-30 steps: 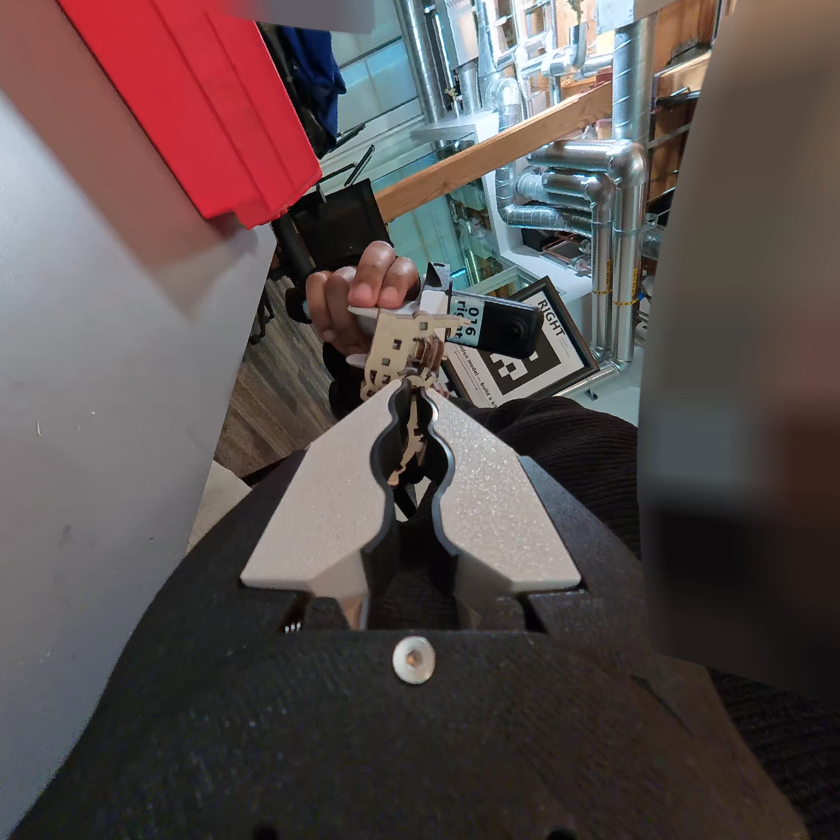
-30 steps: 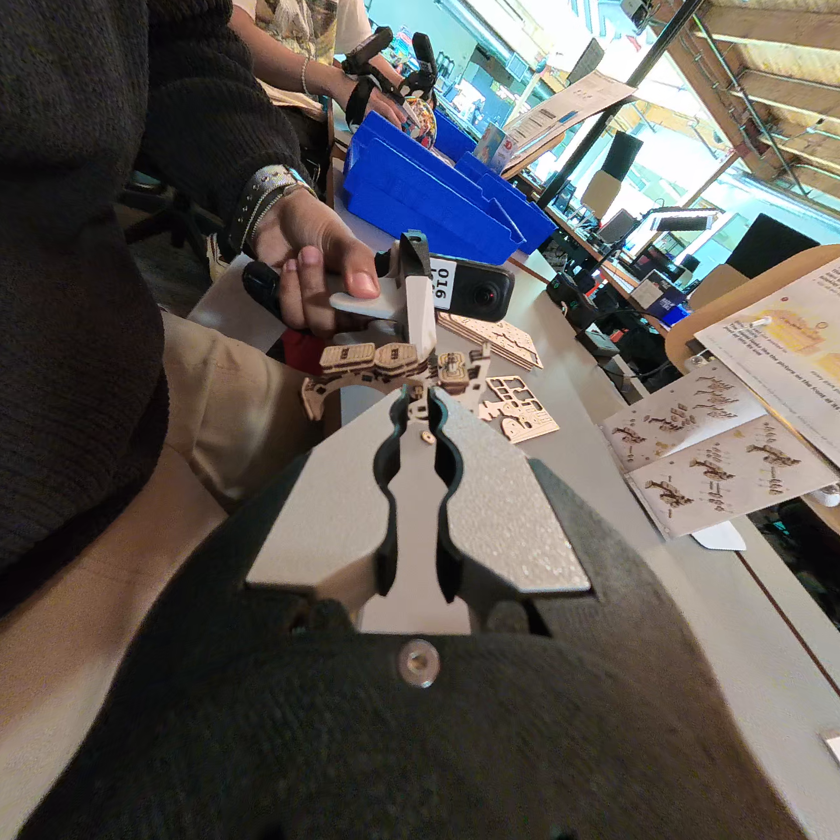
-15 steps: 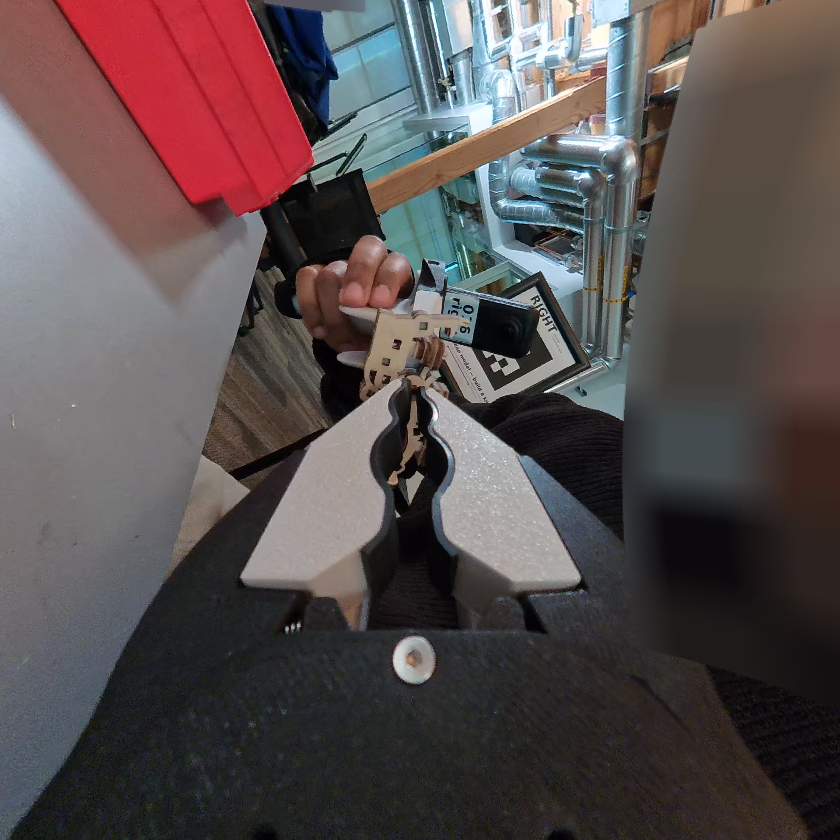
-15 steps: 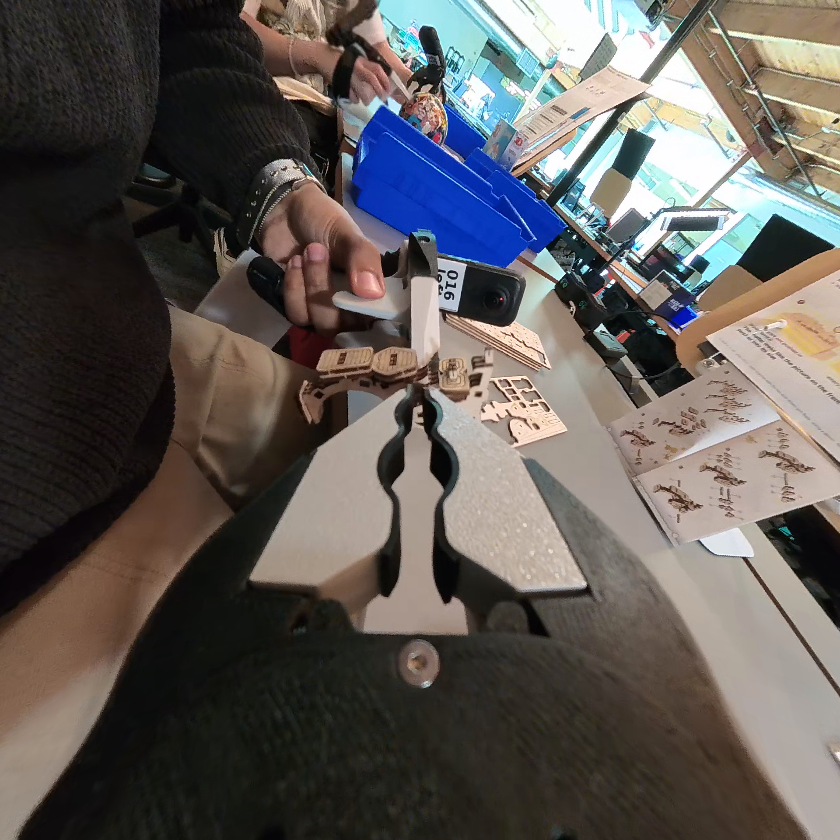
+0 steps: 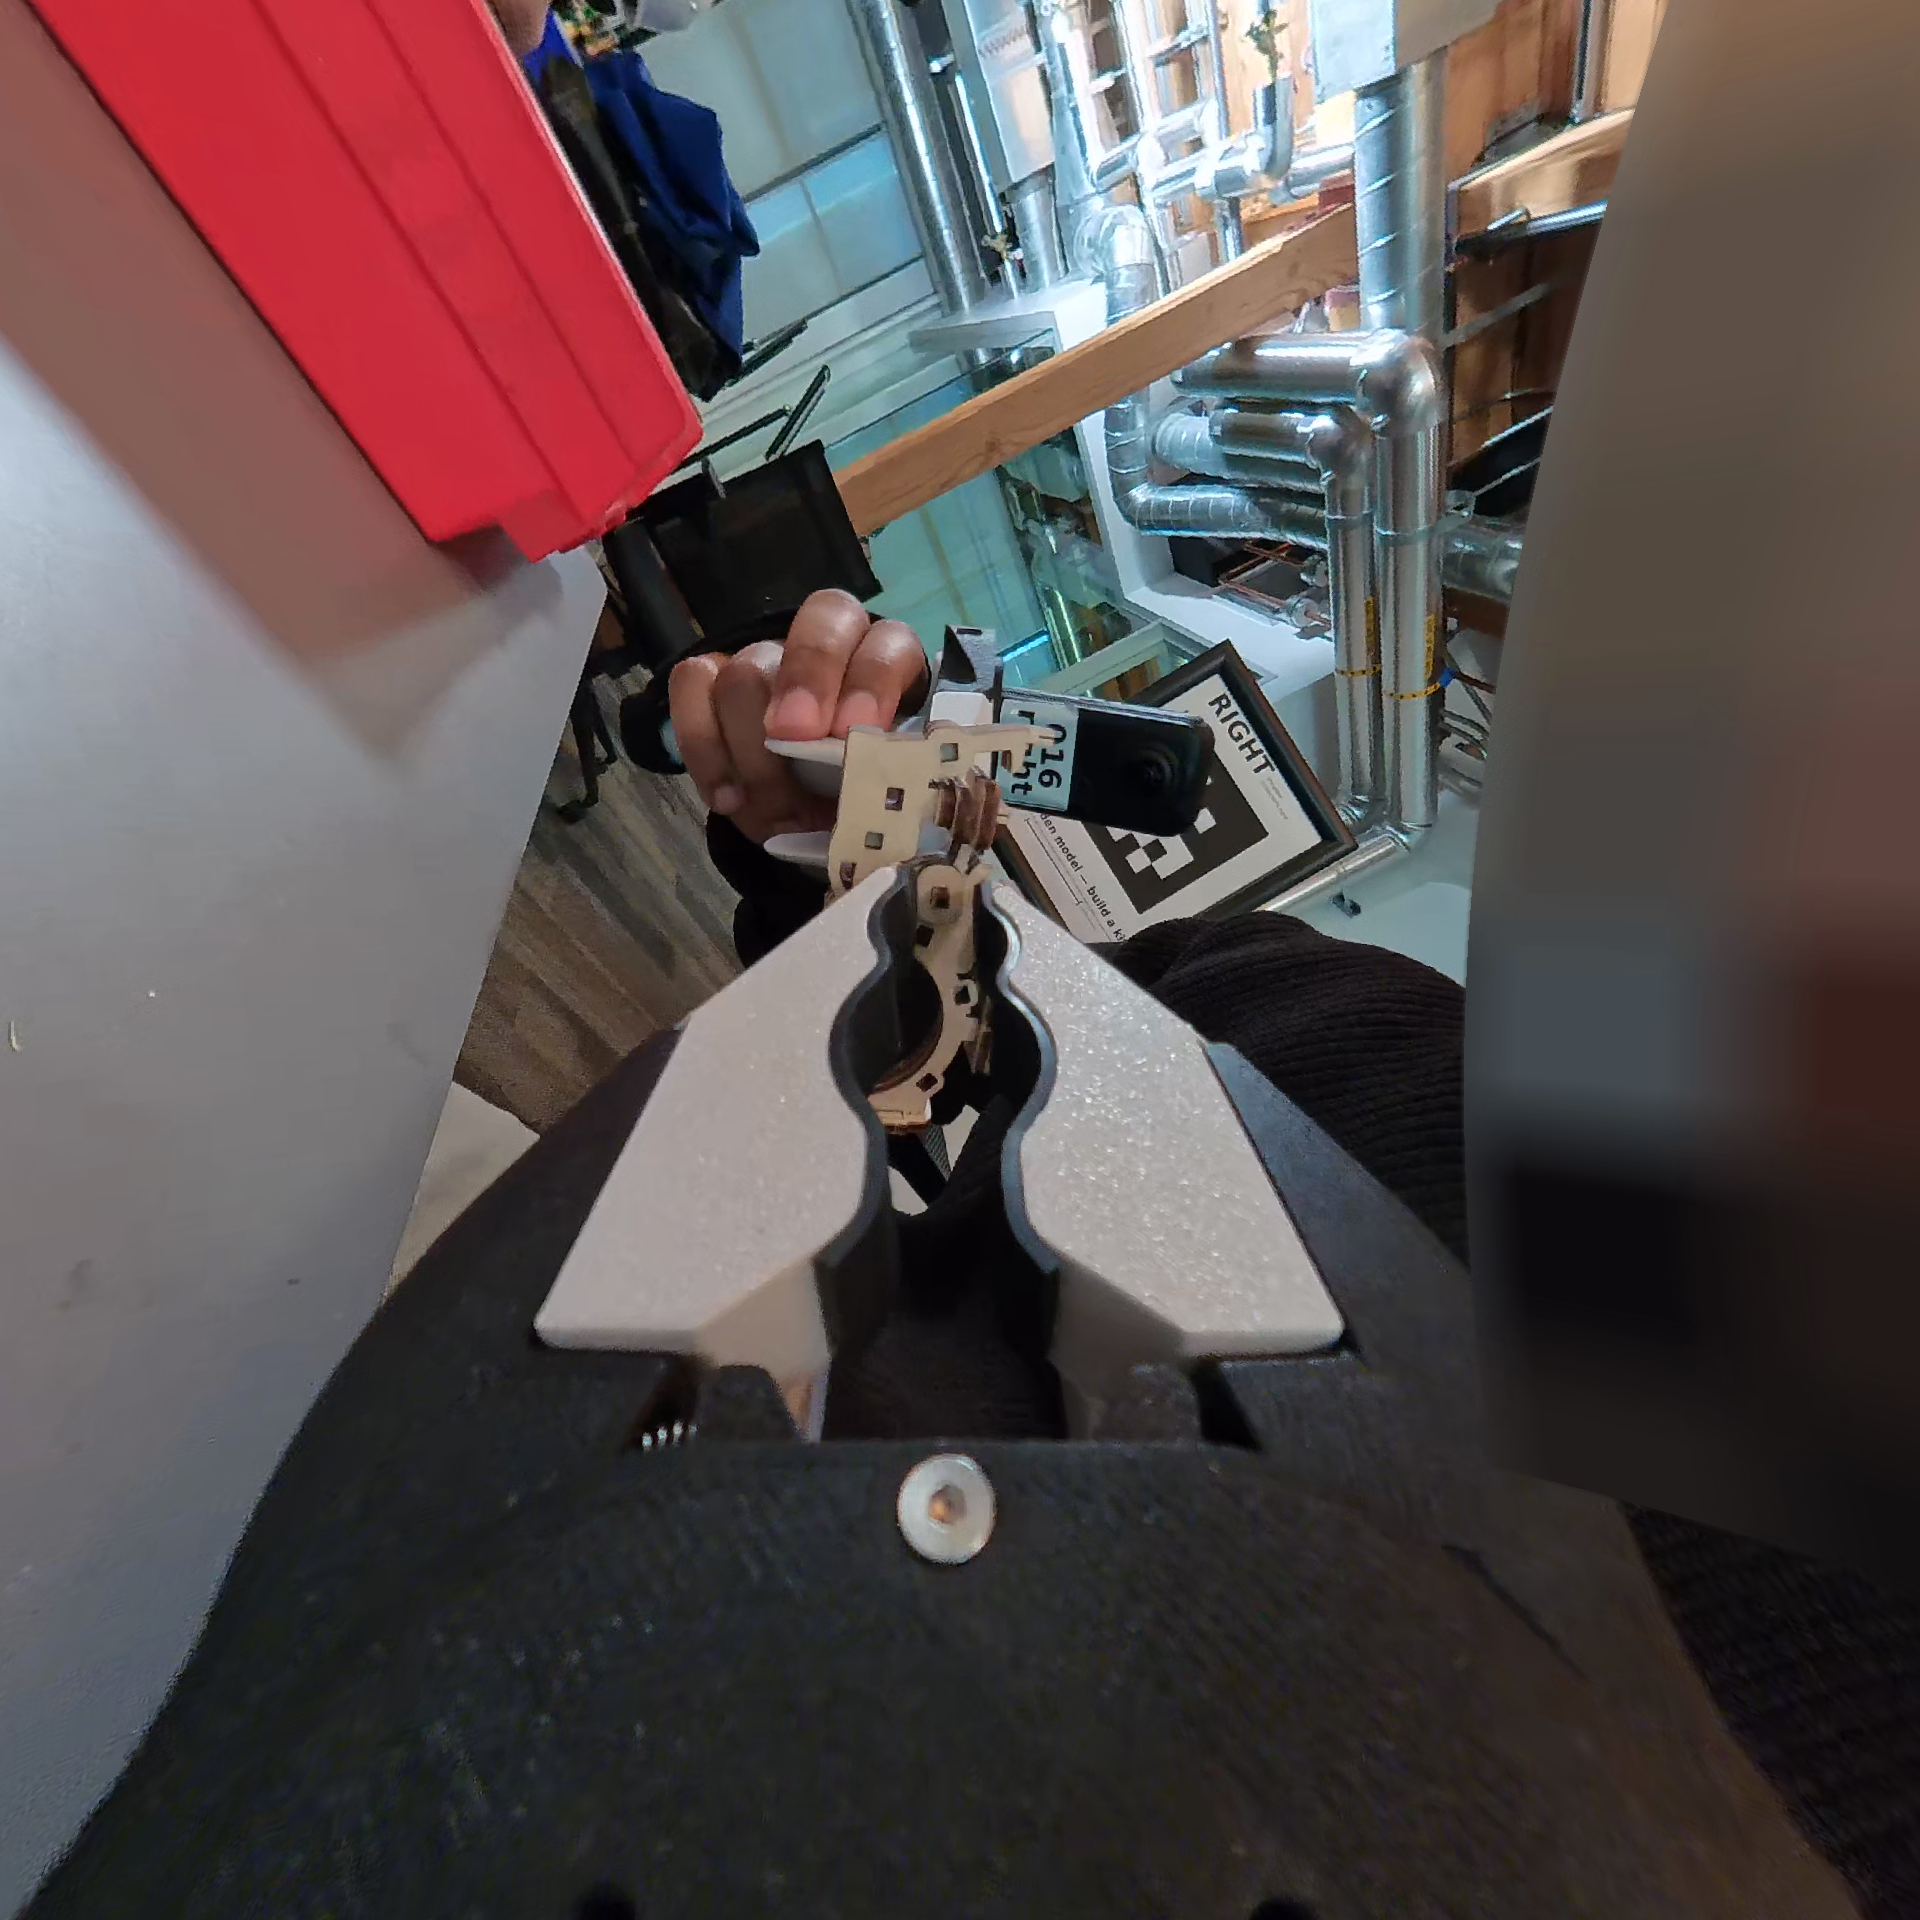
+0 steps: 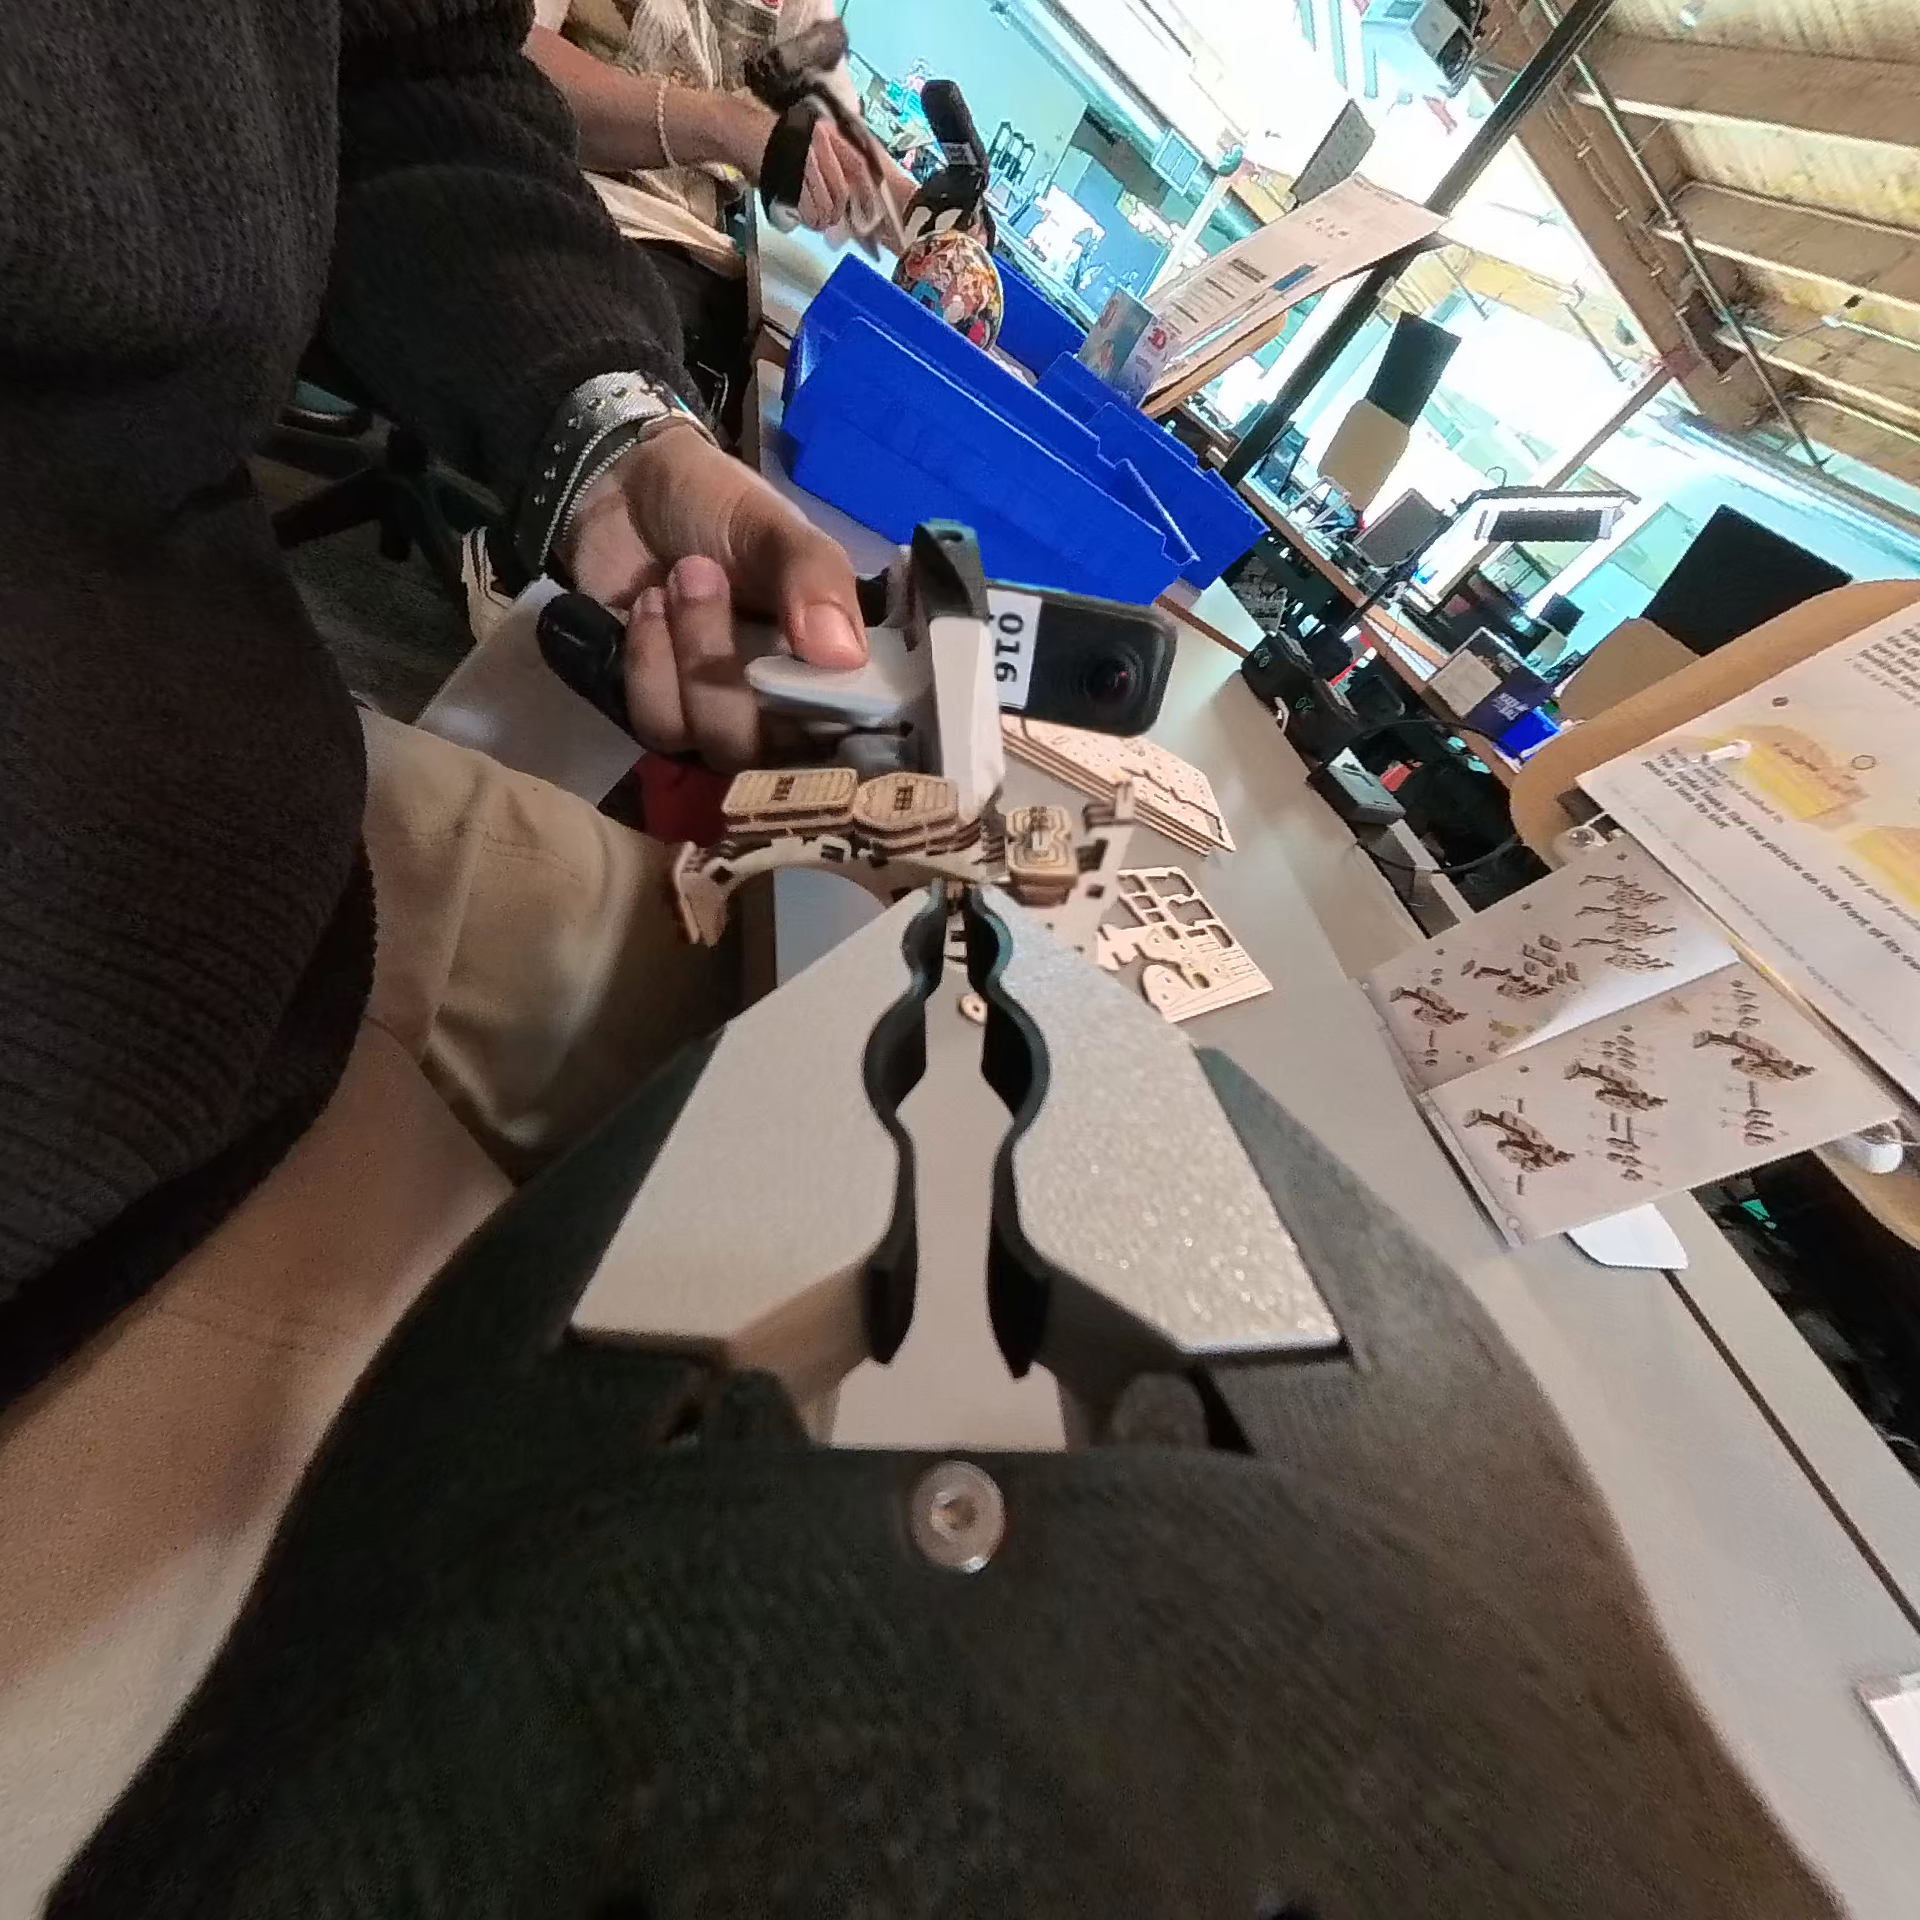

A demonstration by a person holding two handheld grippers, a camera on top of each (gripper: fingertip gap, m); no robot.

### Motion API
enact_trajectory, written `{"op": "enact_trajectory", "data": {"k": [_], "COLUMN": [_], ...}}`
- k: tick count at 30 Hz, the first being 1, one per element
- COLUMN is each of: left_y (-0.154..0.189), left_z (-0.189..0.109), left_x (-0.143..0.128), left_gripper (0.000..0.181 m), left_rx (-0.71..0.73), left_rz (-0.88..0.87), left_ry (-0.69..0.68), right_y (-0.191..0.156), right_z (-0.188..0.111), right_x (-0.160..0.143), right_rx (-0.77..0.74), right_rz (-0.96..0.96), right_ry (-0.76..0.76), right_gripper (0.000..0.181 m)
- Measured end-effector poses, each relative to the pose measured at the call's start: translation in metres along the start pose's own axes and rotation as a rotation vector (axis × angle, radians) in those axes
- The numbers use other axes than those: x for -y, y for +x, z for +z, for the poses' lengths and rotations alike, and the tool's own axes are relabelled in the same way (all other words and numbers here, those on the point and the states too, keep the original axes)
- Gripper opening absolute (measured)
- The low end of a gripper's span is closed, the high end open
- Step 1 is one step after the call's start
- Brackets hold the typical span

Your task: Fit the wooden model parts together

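A pale wooden model (image 5: 894, 821) of several slotted plywood pieces is held in the air between both grippers. My left gripper (image 5: 943, 899) is shut on it, and part of the model runs back between the fingers. My right gripper (image 6: 951, 902) is shut on a thin tab under the same model (image 6: 873, 821). In the right wrist view, one of the left gripper's fingers (image 6: 961, 717) comes down onto the model from above. In the left wrist view, a hand (image 5: 790, 707) holds the right gripper just beyond the model.
A red bin (image 5: 364, 260) sits on the grey table (image 5: 208, 935) to the left. Blue bins (image 6: 987, 457), wooden part sheets (image 6: 1174, 945) and printed instruction sheets (image 6: 1621, 1060) lie on the table to the right. Another person's hands (image 6: 810, 156) work farther back. Less than 4 cm separates the two grippers' tips.
The model has turned between my left fingers, and the gap between them looks a little wider. The right view has shifted slightly. Both grippers still hold the model.
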State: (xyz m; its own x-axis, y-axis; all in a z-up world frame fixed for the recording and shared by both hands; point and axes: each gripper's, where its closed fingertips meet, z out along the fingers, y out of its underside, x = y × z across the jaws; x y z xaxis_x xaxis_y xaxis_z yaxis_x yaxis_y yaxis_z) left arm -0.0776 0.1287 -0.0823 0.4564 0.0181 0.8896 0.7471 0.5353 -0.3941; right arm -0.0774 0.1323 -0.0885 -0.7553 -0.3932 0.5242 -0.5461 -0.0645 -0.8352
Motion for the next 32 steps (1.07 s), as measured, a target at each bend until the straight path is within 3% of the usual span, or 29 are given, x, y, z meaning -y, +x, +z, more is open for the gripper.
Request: {"op": "enact_trajectory", "data": {"k": [5,9,13,17,19,23,32], "left_y": [0.004,0.002,-0.028,-0.070,-0.081,-0.091,-0.109], "left_z": [0.000,-0.009,-0.042,-0.082,-0.092,-0.084,-0.091], "left_x": [0.002,0.016,0.047,0.054,0.052,0.034,0.025], "left_gripper": [0.014,0.015,0.009,0.011,0.017,0.025,0.025], "left_rx": [0.017,0.118,0.442,0.832,0.941,0.915,0.978], "left_rz": [0.078,0.209,0.404,0.633,0.721,0.790,0.879], "left_ry": [-0.005,0.002,0.010,-0.201,-0.294,-0.422,-0.645], "right_y": [0.003,0.006,0.010,0.014,0.015,0.014,0.012], "right_z": [-0.001,-0.003,-0.005,-0.007,-0.008,-0.007,-0.006], "right_x": [0.003,0.004,0.006,0.006,0.005,0.002,0.002], "right_rx": [-0.009,-0.014,-0.018,-0.018,-0.018,-0.010,0.015], "right_rz": [0.026,0.054,0.098,0.137,0.148,0.159,0.184], "right_ry": [0.020,0.038,0.062,0.079,0.078,0.072,0.081], "right_gripper": [0.002,0.003,0.003,0.003,0.003,0.003,0.003]}}
